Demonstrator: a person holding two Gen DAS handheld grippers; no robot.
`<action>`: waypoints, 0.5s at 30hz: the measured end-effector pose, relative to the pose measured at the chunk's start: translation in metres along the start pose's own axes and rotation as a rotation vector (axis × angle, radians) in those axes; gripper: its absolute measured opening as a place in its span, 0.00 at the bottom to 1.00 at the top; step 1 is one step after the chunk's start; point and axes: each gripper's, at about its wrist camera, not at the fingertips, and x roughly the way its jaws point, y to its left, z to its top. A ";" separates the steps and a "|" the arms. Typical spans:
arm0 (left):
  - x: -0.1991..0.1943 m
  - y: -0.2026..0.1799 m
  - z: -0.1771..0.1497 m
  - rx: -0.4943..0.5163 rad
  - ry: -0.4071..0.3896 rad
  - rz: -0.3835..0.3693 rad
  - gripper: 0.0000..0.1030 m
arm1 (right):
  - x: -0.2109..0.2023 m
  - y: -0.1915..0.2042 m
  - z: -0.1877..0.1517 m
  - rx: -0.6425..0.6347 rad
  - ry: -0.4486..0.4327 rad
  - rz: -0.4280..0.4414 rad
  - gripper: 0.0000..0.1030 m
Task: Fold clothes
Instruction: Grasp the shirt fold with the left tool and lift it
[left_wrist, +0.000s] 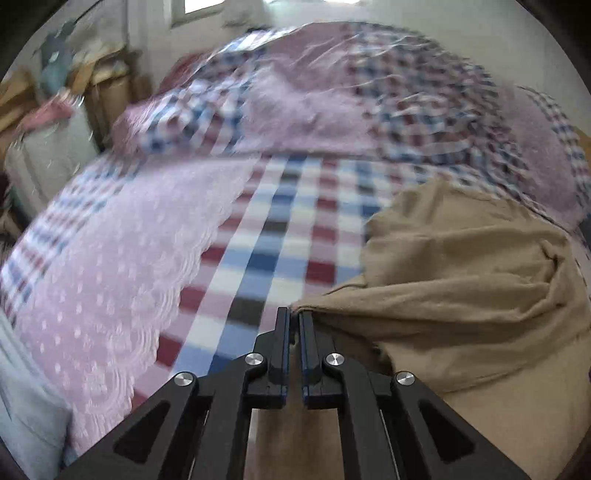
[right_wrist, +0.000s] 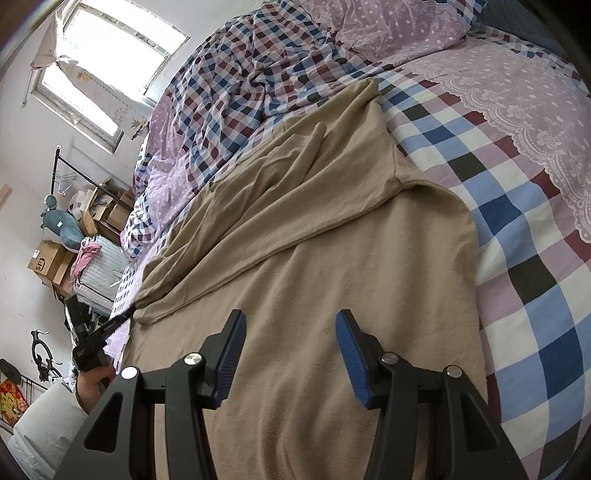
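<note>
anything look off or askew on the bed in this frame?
Nothing damaged or spilled. The tan garment lies crooked and bunched, one flap folded diagonally across it. The left gripper is shut on its edge; the right gripper is open above it. The checked duvet behind is rumpled.

Tan garment (right_wrist: 332, 240), part-folded; rumpled on bed

Soft daylight from a blown-out window (right_wrist: 107, 74); left wrist view motion-blurred, perhaps slightly dimmer; fisheye edges bend and darken.
</note>
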 end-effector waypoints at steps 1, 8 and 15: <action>0.000 -0.003 -0.002 0.010 0.000 0.016 0.03 | 0.000 0.000 0.000 0.000 -0.001 -0.001 0.53; -0.013 -0.002 -0.011 -0.033 0.032 0.101 0.29 | -0.002 -0.002 0.003 -0.004 -0.011 -0.008 0.53; -0.084 0.010 -0.046 -0.271 -0.117 -0.117 0.65 | 0.000 -0.001 0.001 -0.037 -0.012 -0.032 0.52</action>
